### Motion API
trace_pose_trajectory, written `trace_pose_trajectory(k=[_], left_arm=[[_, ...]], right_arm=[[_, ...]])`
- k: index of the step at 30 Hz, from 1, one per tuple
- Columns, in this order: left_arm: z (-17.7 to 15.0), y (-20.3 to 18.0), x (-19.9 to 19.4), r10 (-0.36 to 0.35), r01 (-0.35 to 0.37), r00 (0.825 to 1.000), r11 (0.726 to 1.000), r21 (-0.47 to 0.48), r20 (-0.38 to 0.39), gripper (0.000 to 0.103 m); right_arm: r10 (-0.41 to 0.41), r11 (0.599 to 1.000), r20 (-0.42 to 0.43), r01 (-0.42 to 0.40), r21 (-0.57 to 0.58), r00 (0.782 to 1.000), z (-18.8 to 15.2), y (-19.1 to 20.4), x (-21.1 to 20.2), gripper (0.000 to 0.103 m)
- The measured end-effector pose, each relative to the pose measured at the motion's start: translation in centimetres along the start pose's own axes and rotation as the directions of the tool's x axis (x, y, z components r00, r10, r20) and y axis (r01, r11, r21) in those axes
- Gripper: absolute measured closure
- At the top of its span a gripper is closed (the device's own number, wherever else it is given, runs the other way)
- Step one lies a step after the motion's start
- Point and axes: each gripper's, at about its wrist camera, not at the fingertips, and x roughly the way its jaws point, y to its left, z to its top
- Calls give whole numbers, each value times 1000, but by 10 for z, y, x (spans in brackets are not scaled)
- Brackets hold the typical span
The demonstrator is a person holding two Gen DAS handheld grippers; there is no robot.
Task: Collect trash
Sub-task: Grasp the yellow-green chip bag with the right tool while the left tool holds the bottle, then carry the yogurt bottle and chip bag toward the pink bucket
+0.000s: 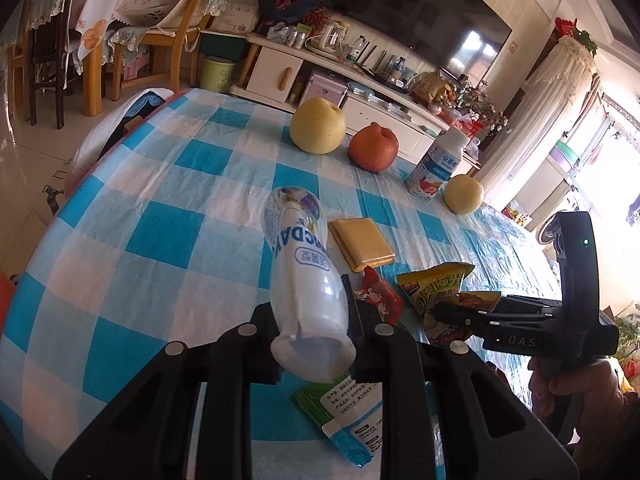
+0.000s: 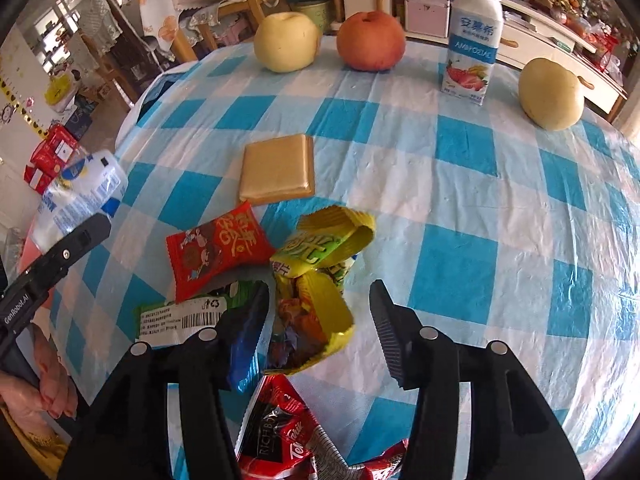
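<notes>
- Right now I am holding the left gripper [image 1: 314,344] clamped on a squashed white plastic bottle [image 1: 302,276], its open mouth towards the camera and its base pointing out over the table.
- I am keeping the bottle lifted above the blue-and-white checked tablecloth [image 1: 168,208], just left of the wafer biscuit [image 1: 362,246].
- I am taking that wafer biscuit as my landmark: it is lying flat near the middle of the table.
- Just in front of it, a red snack wrapper [image 2: 218,254] is lying on the cloth, touching the yellow-green wrapper [image 2: 316,276] to its right.
- I am holding the right gripper [image 2: 320,320] half open over the yellow-green wrapper; the crumpled packet is sitting between the fingers, against the left one, with a clear gap to the right one, so nothing is gripped.
- Nearer to me than the biscuit, a green-and-white wrapper with a barcode [image 2: 180,316] is poking out from under the red one, and a red-and-black wrapper [image 2: 280,432] is lying closest to the right camera.
- Beyond the biscuit, at the far edge, a yellow pear [image 2: 286,42], a red apple [image 2: 370,42], a yogurt drink bottle [image 2: 472,40] and a second yellow pear [image 2: 552,94] are standing in a row.
- A hand [image 2: 52,380] is gripping the left tool's handle.
</notes>
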Motion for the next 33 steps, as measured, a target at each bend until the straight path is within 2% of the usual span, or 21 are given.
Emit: trace_pose_trajectory(k=[2,3,4,12,19,23,27,33], left_arm=[[0,1,-2,-1,1,1000,1000,-1,4,79],[0,1,-3,-2,2,1000,1000,-1,5,79],[0,1,-5,-3,3,1000,1000,-2,7,79],[2,8,-18,-4,5,999,1000,-17,36,79],[5,17,-37,-10,12,997,999,-37,75,79],[7,25,-49,2,5,994,998,-56,109,79],[8,34,-60,31,-20,989,997,-81,144,79],[12,57,-78,83,-55,978,988,-144,191,79]], right_arm=[[15,999,8,-15,29,1000,2,-4,-2,62],[7,1000,8,-7,28,1000,2,-3,-2,74],[-5,1000,11,5,20,1000,2,-2,-2,75],[-66,997,66,69,-42,996,1,17,-7,83],[-82,994,179,94,-58,980,2,37,-34,85],[-49,995,252,70,-77,966,3,57,-53,85],[1,993,291,34,-115,957,4,85,-65,85],[81,977,303,-16,-214,950,6,141,-72,85]])
